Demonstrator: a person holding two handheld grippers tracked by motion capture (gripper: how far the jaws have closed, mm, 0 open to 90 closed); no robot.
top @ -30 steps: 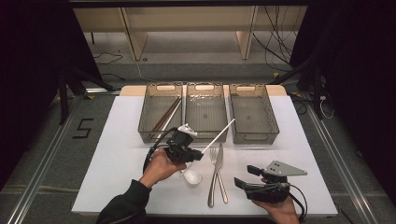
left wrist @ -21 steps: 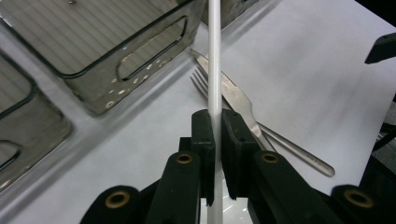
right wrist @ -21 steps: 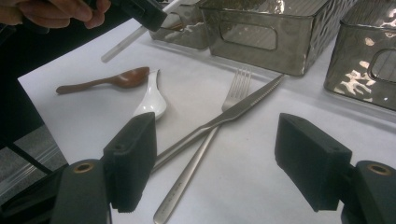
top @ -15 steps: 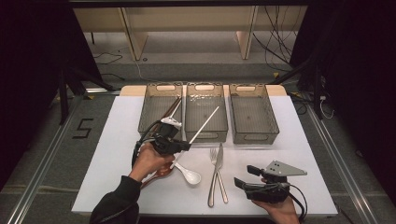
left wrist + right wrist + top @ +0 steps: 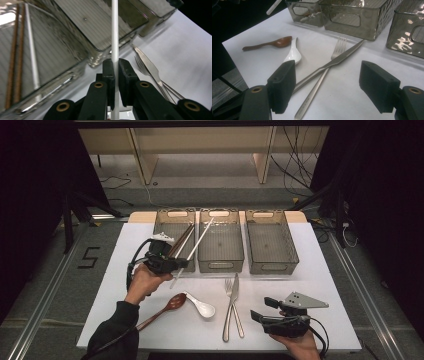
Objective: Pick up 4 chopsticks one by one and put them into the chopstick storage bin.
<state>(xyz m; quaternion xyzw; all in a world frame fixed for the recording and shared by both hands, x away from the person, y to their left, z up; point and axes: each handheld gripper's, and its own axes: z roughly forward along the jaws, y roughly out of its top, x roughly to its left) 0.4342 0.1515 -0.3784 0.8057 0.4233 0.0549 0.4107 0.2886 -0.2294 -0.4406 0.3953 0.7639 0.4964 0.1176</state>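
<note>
Left gripper (image 5: 170,264) pinching a white chopstick (image 5: 196,246) — long axis slanting up and away over the left bin (image 5: 172,215), right gripper (image 5: 265,309) jaws spread wide, resting near fork (image 5: 228,307) and knife (image 5: 235,292).

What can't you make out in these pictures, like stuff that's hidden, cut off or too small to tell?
- White chopstick: in the left gripper view the top edge cuts off its far end, and the left gripper hides its clamped section.
- Left tray: in the high view its contents are too small to count.
- Knife: in the right gripper view the handle end is hidden behind the right gripper's jaw.
</note>
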